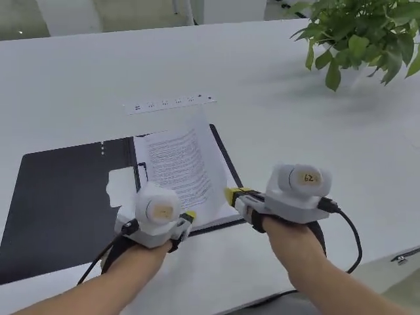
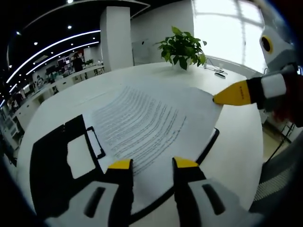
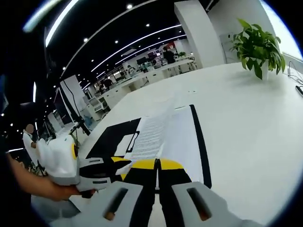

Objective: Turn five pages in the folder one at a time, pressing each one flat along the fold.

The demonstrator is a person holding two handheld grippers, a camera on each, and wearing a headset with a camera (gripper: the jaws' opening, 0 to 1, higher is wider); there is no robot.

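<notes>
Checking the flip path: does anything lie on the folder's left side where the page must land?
Nothing visible blocks the folder's left half. The left gripper sits open by the page's lower edge near the fold and might need to shift.

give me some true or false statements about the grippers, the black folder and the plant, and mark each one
1. The left gripper has its jaws open. True.
2. The black folder is closed. False: it lies open, with a printed white page lifted.
3. The right gripper is shut at that page's edge. True.
4. The green leafy plant stands on the folder. False: it stands on the white table, apart from the folder.
5. A white power strip lies on the table beyond the folder. True.
</notes>
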